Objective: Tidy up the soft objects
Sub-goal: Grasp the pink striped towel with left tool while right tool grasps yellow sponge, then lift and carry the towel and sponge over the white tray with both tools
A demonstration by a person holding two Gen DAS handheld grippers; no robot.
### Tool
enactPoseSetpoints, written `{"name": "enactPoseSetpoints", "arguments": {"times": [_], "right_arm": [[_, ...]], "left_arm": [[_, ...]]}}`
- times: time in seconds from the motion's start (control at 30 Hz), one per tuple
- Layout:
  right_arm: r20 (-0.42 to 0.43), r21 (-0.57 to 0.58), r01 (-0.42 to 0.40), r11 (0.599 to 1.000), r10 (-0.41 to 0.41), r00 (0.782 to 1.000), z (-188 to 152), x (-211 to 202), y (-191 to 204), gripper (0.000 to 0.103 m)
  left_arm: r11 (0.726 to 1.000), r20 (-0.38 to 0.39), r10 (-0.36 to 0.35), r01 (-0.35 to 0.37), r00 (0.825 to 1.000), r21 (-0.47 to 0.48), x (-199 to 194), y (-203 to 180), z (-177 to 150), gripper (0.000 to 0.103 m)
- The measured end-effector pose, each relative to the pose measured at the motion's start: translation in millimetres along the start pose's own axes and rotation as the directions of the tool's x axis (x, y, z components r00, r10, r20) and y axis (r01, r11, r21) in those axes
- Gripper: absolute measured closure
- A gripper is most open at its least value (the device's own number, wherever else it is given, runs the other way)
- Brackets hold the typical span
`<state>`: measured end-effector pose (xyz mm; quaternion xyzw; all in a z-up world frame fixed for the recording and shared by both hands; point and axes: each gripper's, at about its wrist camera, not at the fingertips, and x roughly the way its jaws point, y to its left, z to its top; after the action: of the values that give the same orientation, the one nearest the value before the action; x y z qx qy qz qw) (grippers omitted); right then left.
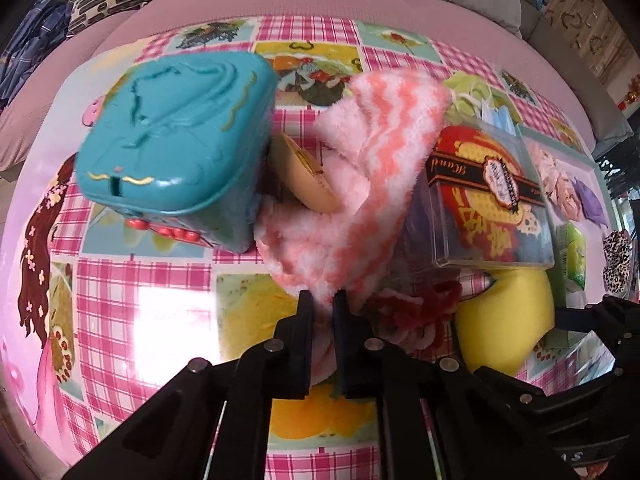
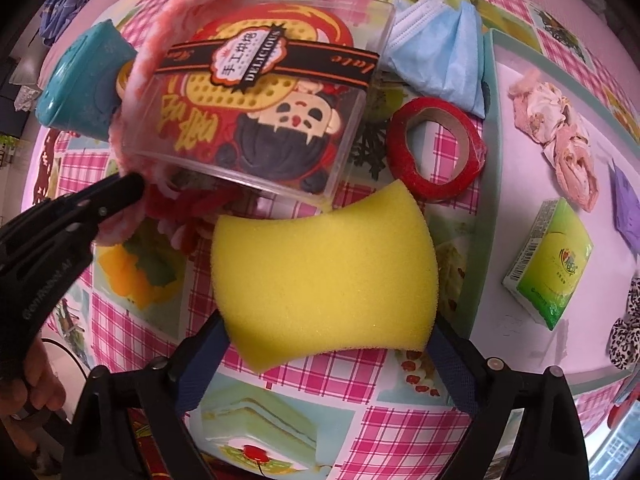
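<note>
Left tongs pinch pink sock — right tongs grip sponge.

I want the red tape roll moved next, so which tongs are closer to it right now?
Right. The right tongs grip the yellow foam sponge lying just beside the red tape roll; the left tongs pinch the pink striped fluffy cloth farther away.

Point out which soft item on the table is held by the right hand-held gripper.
The yellow sponge: the right hand-held gripper clamps its near edge. The pink striped fuzzy cloth is held by the left hand-held gripper, and the blue face mask lies untouched.
</note>
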<state>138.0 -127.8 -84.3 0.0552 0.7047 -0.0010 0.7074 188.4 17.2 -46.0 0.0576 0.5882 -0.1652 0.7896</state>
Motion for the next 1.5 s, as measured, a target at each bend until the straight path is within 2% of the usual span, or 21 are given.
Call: {"name": "enactPoseSetpoints", "arguments": {"times": [0.37, 0.53, 0.7, 1.03, 1.23, 1.4, 1.5], "right_arm": [[0.021, -0.005, -0.007, 1.000, 0.007, 1.000, -12, -14, 1, 0.013], [0.039, -0.005, -0.013, 1.000, 0.013, 0.999, -21, -28, 0, 0.013], [0.062, -0.001, -0.021, 1.000, 0.021, 0.998, -33, -49, -2, 0.013], [0.124, 0.022, -0.045, 0.999, 0.042, 0.991, -56, -95, -23, 0.013], [0.170, 0.042, -0.062, 0.997, 0.054, 0.984, -57, -125, -48, 0.013], [0.207, 0.072, -0.065, 0.995, 0.049, 0.977, -59, -143, -68, 0.013], [0.227, 0.100, -0.065, 0.993, 0.041, 0.973, -62, -151, -81, 0.013]], "left_arm": [[1.000, 0.106, 0.013, -0.013, 0.994, 0.004, -52, 0, 4, 0.094], [0.999, 0.177, 0.033, -0.036, 0.984, 0.010, -86, 1, 4, 0.094], [1.000, 0.246, 0.020, -0.025, 0.969, 0.018, -118, -3, 6, 0.094], [0.999, 0.385, -0.001, -0.012, 0.923, 0.034, -179, -16, 5, 0.094], [0.999, 0.458, -0.008, -0.013, 0.889, 0.042, -215, -26, 3, 0.094], [0.997, 0.508, -0.036, -0.004, 0.861, 0.077, -242, -47, 2, 0.094], [0.995, 0.524, -0.058, 0.004, 0.850, 0.102, -252, -63, 2, 0.094]]}}
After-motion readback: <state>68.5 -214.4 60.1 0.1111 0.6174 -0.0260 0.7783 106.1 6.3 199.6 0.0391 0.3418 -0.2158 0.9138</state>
